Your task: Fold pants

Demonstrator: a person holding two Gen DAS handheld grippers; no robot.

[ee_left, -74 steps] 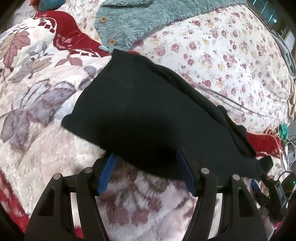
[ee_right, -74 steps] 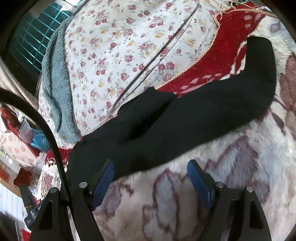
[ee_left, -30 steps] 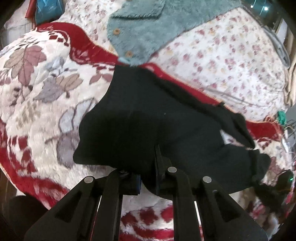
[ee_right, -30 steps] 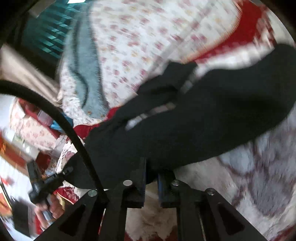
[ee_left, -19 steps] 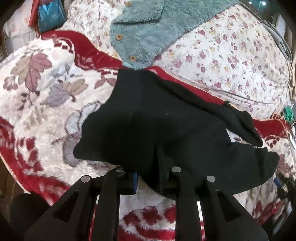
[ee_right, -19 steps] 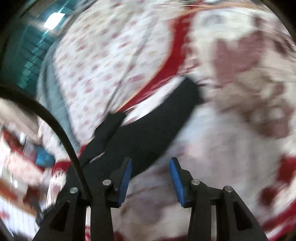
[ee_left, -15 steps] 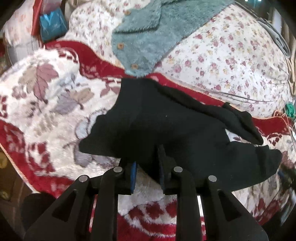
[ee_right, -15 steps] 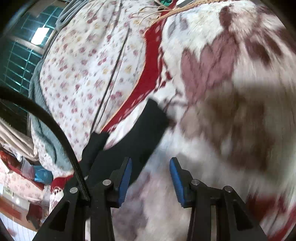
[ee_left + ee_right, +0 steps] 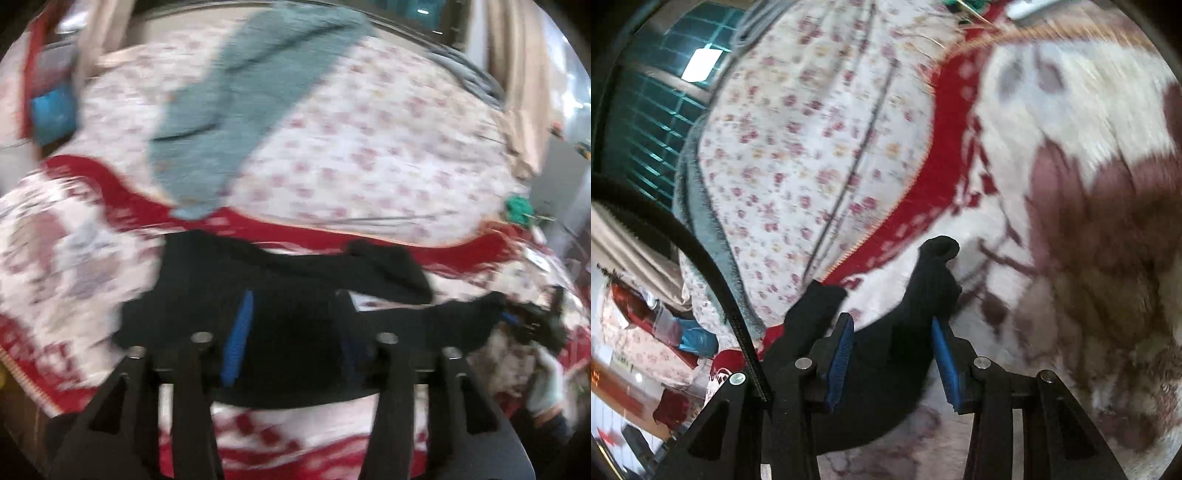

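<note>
The pants (image 9: 295,295) lie bunched on the blanket (image 9: 66,258) between both pairs of fingers. The left gripper (image 9: 295,332) and right gripper (image 9: 892,350) stand wide, gripping nothing (regrasp step, judged). Next: close on an edge.

Black gripper (image 9: 892,354) frames — blue pads (image 9: 840,356), silver screws (image 9: 803,363), black cable (image 9: 713,273).

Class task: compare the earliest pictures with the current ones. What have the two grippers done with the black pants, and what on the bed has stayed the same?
Both grippers closed on the black fabric pants about a second ago, then let go. The left gripper and right gripper are open now, fabric lying between their blue pads. The pants look more bunched than before. The teal fleece garment and floral quilt stay where they were.
</note>
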